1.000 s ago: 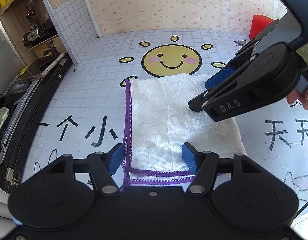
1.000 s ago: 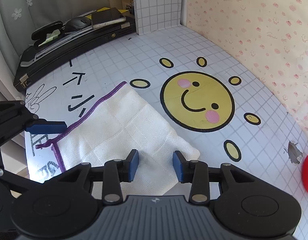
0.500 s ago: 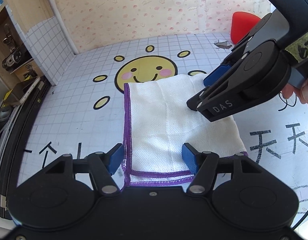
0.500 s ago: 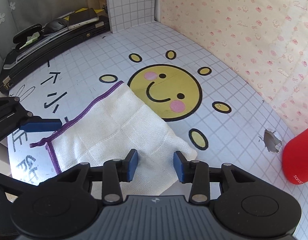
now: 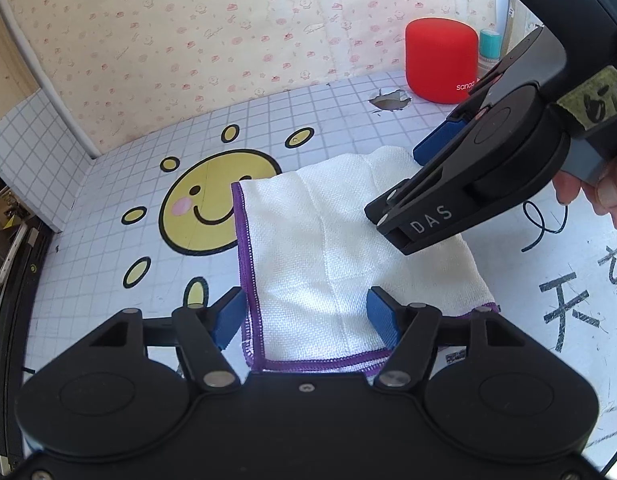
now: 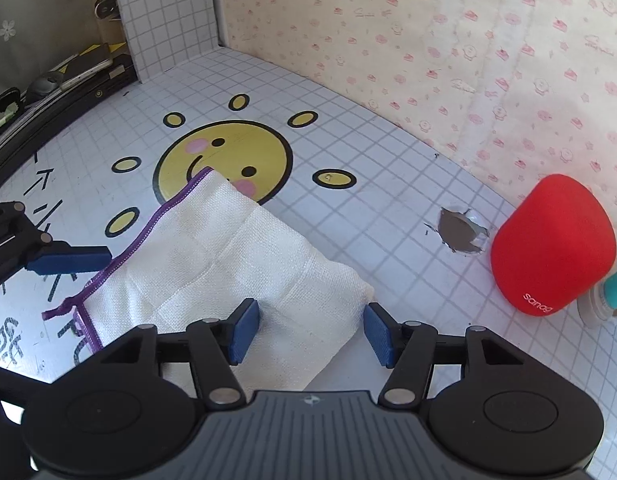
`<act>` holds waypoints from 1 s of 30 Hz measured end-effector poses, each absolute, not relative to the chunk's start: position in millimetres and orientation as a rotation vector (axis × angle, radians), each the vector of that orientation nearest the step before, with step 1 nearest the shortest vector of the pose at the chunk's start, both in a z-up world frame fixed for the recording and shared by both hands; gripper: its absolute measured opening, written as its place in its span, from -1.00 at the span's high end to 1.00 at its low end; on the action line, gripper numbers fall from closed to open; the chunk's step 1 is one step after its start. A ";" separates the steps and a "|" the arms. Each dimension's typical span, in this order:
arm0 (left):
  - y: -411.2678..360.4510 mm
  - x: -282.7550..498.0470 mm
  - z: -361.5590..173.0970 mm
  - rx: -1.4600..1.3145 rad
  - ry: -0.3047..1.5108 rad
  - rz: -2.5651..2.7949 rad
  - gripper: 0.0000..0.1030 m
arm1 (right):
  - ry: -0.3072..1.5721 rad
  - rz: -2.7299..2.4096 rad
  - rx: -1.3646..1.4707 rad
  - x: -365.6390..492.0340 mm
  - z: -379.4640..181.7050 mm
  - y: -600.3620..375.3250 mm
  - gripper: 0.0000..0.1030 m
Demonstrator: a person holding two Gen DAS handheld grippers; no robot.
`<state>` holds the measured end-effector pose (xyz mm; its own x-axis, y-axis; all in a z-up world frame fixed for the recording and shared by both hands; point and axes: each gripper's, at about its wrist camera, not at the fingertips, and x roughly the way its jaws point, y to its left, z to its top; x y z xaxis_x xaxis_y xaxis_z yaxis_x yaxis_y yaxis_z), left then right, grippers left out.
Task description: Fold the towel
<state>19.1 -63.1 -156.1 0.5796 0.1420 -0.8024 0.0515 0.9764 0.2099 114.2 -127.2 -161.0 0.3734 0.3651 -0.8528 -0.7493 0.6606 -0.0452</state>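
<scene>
Folded white towel (image 5: 328,248) with purple stitched edging sits flat on the table (image 5: 120,300), lying partly over the big yellow smiley sun (image 5: 204,204) printed on the tabletop. The top is a white grid-pattern sheet with the sun's yellow ray ovals around the face and black hand-drawn characters scrawled toward the near side. There's a torn hole (image 6: 460,232) in the sheet, showing grey underneath, right next to a red speaker (image 6: 552,244). A teal-capped thing (image 5: 490,46) stands just beside the speaker, can't tell what it is.

Back wall is cream wallpaper with tiny pink prints, and a grid-tiled panel (image 6: 168,28) meets it at the corner. Off the table's left edge there's a dark case (image 6: 56,96) with a phone and other clutter on it, too small to make out much.

Left gripper (image 5: 304,316) has its blue pads spread wide over the towel's stitched near corner, cloth between them but not pinched, and the jaws have just been opening a bit more. Right gripper (image 6: 312,332) is the same deal at the folded plain end: jaws have just been opening, pads clear of the cloth, one over the towel and one past its corner. A few fingers (image 5: 600,192) show on its handle.
</scene>
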 end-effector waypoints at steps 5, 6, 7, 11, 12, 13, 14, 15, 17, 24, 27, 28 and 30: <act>-66.6 27.2 -154.9 0.221 0.963 0.041 -0.42 | 0.940 0.724 -0.474 115.6 -159.7 -131.0 -0.17; -66.4 27.8 -154.2 0.222 0.962 0.040 -0.46 | 0.939 0.721 -0.477 115.1 -159.0 -130.9 -0.17; -65.8 28.3 -153.1 0.219 0.963 0.039 -0.48 | 0.937 0.717 -0.482 114.2 -157.9 -130.6 -0.17; -61.0 29.7 -145.7 0.173 0.969 0.038 -0.54 | 0.930 0.714 -0.467 108.6 -149.9 -130.9 -0.18; -59.4 29.7 -143.1 0.156 0.972 0.036 -0.54 | 0.927 0.713 -0.460 107.6 -148.2 -131.5 -0.19; -58.0 29.8 -140.6 0.143 0.977 0.034 -0.55 | 0.926 0.710 -0.453 106.4 -146.4 -132.2 -0.22; -57.4 29.6 -138.7 0.139 0.982 0.035 -0.55 | 0.926 0.700 -0.451 105.1 -144.4 -132.9 -0.28; -57.0 29.3 -137.2 0.138 0.984 0.037 -0.55 | 0.925 0.691 -0.449 104.1 -142.9 -133.6 -0.31; -56.4 27.9 -133.2 0.142 0.986 0.040 -0.55 | 0.920 0.679 -0.434 101.5 -138.7 -136.2 -0.45; -54.6 23.3 -121.3 0.162 1.004 0.040 -0.55 | 0.921 0.590 -0.361 87.1 -123.1 -146.9 -0.70; -54.7 20.1 -114.8 0.179 0.998 0.042 -0.55 | 0.933 0.545 -0.307 77.6 -116.2 -152.0 -0.74; -54.7 18.7 -113.2 0.180 0.994 0.038 -0.55 | 0.936 0.523 -0.290 74.8 -114.0 -153.5 -0.77; -54.0 15.8 -110.6 0.178 0.991 0.031 -0.55 | 0.940 0.480 -0.269 69.4 -110.4 -155.8 -0.81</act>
